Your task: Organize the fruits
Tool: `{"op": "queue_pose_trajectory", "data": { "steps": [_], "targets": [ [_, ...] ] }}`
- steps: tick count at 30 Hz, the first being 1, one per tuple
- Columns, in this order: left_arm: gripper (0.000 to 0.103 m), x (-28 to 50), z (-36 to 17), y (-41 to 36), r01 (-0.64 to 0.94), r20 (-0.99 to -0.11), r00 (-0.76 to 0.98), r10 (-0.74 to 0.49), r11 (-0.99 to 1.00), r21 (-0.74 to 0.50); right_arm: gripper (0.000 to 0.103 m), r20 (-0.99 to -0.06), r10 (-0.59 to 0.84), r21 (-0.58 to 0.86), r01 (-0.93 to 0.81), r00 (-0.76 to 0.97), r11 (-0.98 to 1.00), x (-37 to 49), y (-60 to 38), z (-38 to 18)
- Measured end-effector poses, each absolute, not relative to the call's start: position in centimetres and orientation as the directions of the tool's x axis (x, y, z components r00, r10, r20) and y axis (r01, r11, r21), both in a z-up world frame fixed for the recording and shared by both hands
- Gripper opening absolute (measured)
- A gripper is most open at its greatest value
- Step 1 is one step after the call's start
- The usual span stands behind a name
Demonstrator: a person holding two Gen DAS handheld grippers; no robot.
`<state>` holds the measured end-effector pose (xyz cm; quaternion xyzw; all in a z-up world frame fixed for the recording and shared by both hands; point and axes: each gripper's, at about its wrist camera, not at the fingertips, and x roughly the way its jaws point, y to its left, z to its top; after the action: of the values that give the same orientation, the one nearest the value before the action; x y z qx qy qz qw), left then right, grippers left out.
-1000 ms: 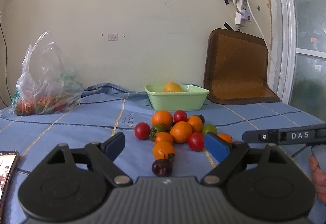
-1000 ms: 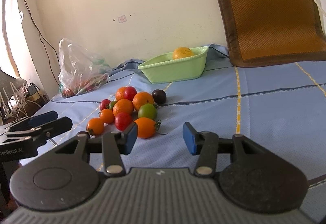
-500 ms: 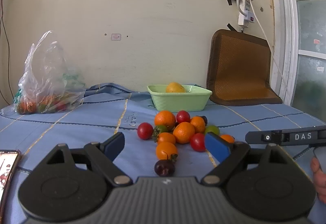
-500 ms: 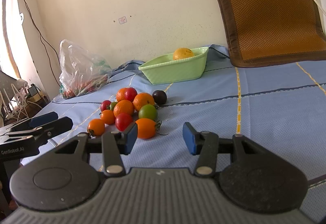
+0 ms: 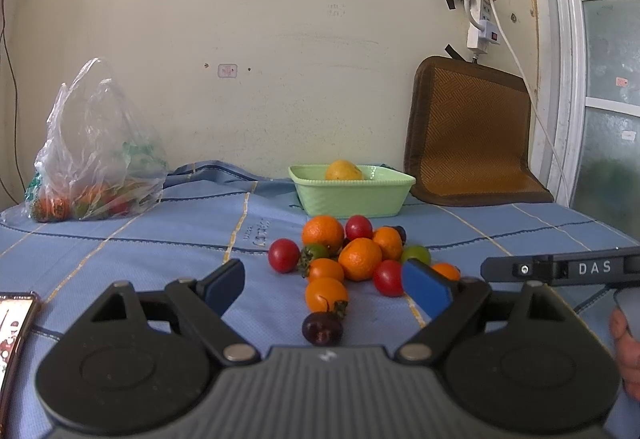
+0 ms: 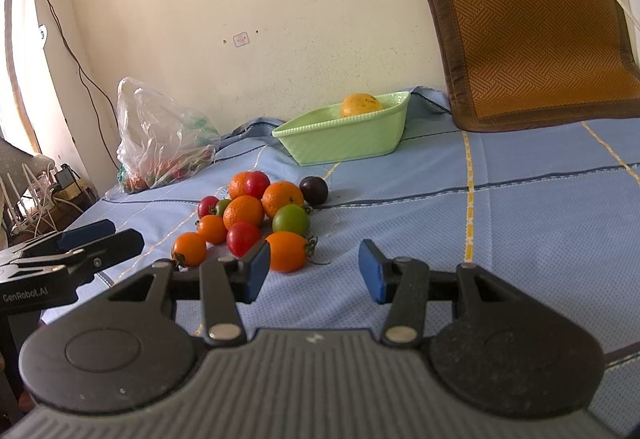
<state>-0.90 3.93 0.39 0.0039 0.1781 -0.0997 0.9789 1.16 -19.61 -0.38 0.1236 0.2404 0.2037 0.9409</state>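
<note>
Left claw (image 5: 322, 285) is spread wide with nothing between the pads, hovering low over the blue cloth-covered surface (image 5: 160, 239). The dark purple fruit (image 5: 322, 327) sits centred in the gap just ahead of the claw body, not touched. Right behind it is an orange tomato (image 5: 326, 293), then the rest of the fruit pile (image 5: 352, 255) — oranges, red tomatoes, a green one — all straight ahead of this claw. The right pad overlaps the pile's right edge in view; can't tell if it touches.

Right claw (image 6: 310, 271) is partly apart, also empty. The pile (image 6: 256, 215) lies ahead and left of it; nearest is an oval orange tomato (image 6: 286, 251) just past the left pad, apart from it. A second dark fruit (image 6: 314, 190) sits at the pile's far right side.

Green dish (image 5: 352, 195) is beyond the pile, near the wall, with one yellow-orange fruit (image 5: 343, 171) inside. A plastic bag (image 5: 92, 159) with more produce is far ahead-left of both claws. A woven brown mat (image 5: 472, 135) leans on the wall, ahead-right. A phone (image 5: 14, 327) lies at the left claw's left edge — only partly visible. A hand (image 5: 626, 351) shows at the far right of the left view.
</note>
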Motion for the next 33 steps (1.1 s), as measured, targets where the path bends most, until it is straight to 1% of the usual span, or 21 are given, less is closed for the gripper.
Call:
{"op": "queue_pose_trajectory", "data": {
  "steps": [22,25,29,32,33],
  "targets": [
    [0.089,-0.9,0.4,4.1,0.188,-0.366,0.913,-0.183,0.982,-0.021,0.052,-0.401,0.45,0.337,-0.329,0.798,0.882,1.1,-19.6,-0.3],
    [0.089,-1.1,0.5,4.0,0.2,-0.384,0.904,-0.187,0.98,-0.006,0.052,-0.416,0.452,0.32,-0.338,0.789,0.885,1.3,-19.3,-0.2],
    [0.087,-1.0,0.3,4.1,0.21,-0.432,0.881,-0.193,0.978,-0.008,0.052,-0.453,0.49,0.294,-0.395,0.744,0.871,2.0,-18.4,-0.1],
    [0.084,-0.4,0.0,4.2,0.225,-0.474,0.855,-0.212,0.974,-0.03,0.052,-0.459,0.498,0.245,-0.433,0.736,0.867,2.4,-17.7,0.2],
    [0.08,0.1,-0.1,4.2,0.227,-0.497,0.84,-0.216,0.973,-0.039,0.052,-0.462,0.501,0.232,-0.445,0.732,0.865,2.6,-17.6,0.4]
  ]
}}
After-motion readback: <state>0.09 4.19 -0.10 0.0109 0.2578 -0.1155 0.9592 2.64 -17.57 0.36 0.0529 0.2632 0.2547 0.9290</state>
